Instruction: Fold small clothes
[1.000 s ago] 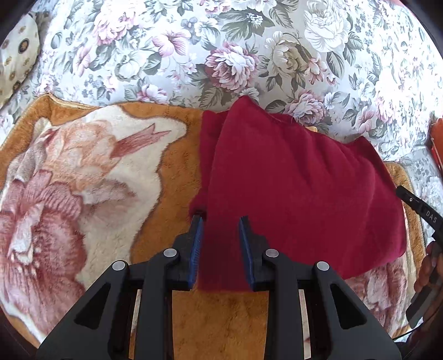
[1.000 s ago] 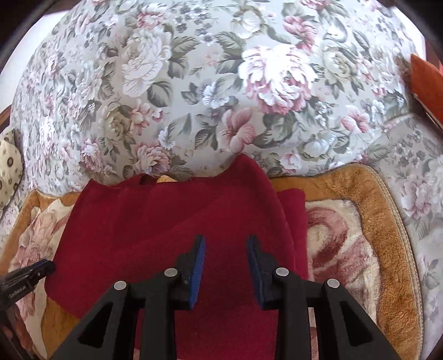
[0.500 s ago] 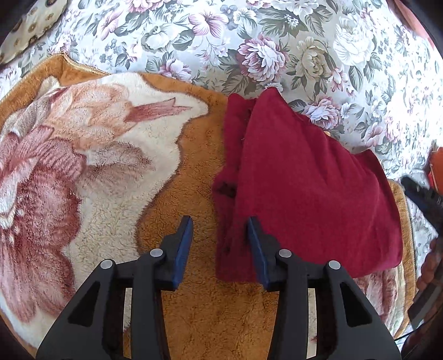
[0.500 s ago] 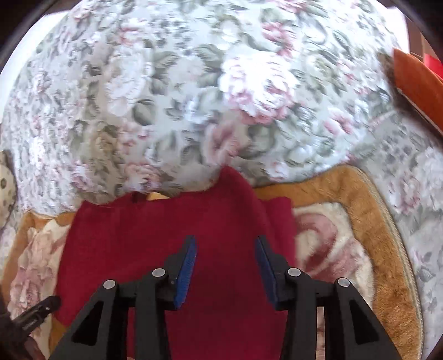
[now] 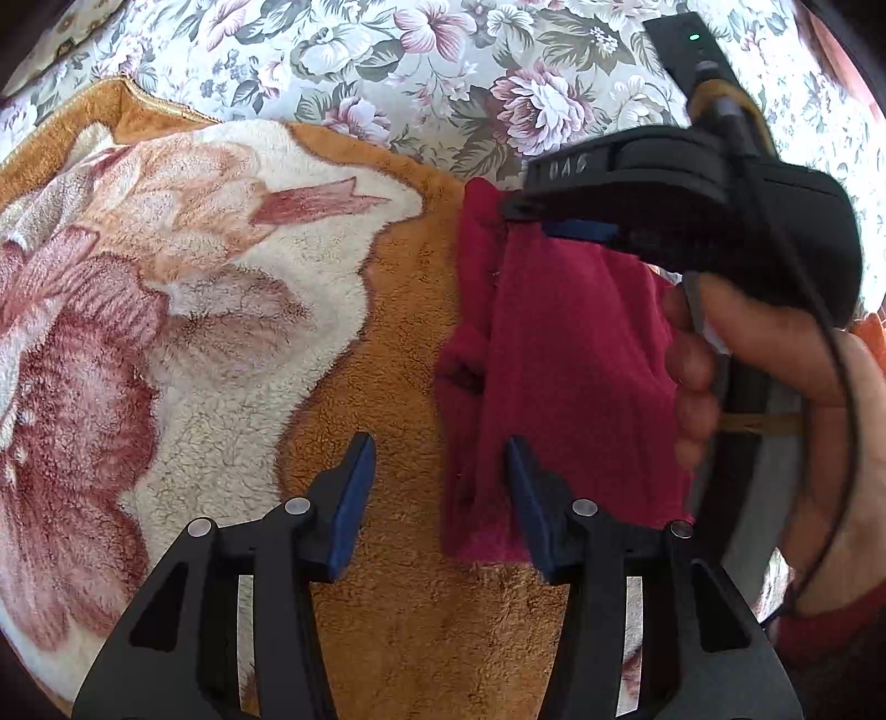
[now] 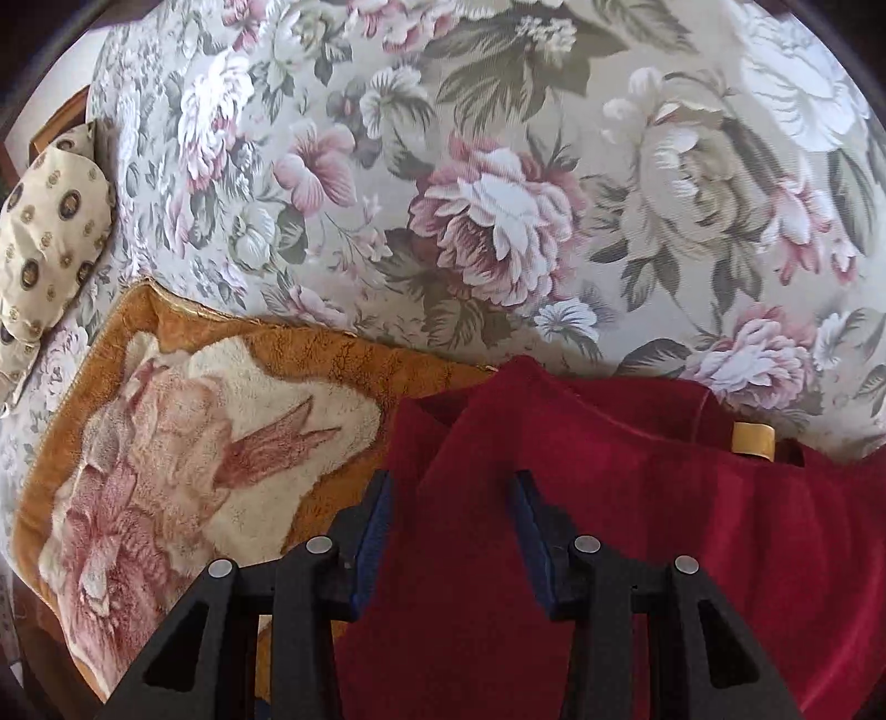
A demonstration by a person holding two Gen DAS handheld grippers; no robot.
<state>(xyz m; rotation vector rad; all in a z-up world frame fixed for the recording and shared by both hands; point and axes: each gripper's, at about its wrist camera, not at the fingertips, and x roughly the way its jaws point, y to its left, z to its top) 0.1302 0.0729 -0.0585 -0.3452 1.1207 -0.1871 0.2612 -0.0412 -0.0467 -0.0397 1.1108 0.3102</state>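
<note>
I judged the red garment point(image 5: 576, 354) partly folded on the plush blanket point(image 5: 232, 310). My left hand-held gripper point(image 5: 440, 498) was spreading, empty; the right hand-held gripper point(image 6: 453, 531) was closing over cloth, not yet pinching.

Readable marks: only one. Faint pale letters, seemingly "DAS", on the black body of the right gripper point(image 5: 559, 221), seen in the left wrist view; they appear upside down there and slightly blurred, so the reading is uncertain. A small green light point(image 5: 693, 37) glows on the black bar above it, without any text. The cream cushion point(image 6: 44, 243) in the right wrist view carries round dark medallions, too small to tell whether they hold letters. No other writing anywhere.
</note>
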